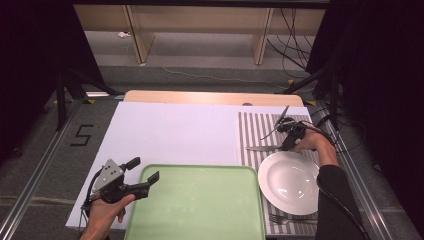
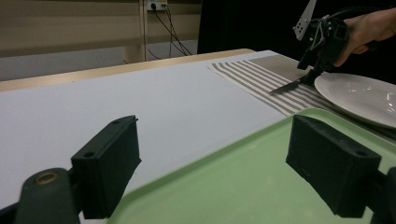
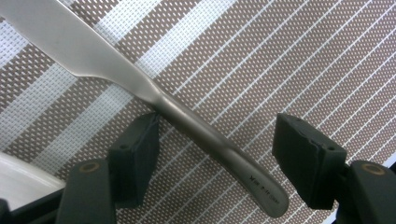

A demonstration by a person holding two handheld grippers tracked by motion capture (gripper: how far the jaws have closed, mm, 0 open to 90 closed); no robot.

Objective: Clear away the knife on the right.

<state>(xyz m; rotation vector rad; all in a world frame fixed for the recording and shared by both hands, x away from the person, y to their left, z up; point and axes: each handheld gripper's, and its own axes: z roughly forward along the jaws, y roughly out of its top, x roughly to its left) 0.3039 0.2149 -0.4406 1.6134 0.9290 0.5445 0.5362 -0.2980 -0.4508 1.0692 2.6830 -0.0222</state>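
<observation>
- The right gripper [image 3: 212, 161] stands with its jaws apart astride the handle of the knife [image 3: 154, 100], pads not pressing it.
- The knife lies on the striped placemat [image 1: 260, 131], just beyond the white plate [image 1: 289, 182].
- The left gripper [image 2: 212, 168] hangs open over the green tray's [image 1: 200, 205] near-left corner, holding nothing.

The left gripper [image 1: 145, 176] at lower left has jaws apart; the right gripper [image 1: 287, 142] at right points down, jaws apart.

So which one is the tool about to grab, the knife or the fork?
The knife. Its handle lies on the striped mat between the right tool's open jaws, beyond the white plate. The fork lies on the plate's near side, away from both tools.
</observation>
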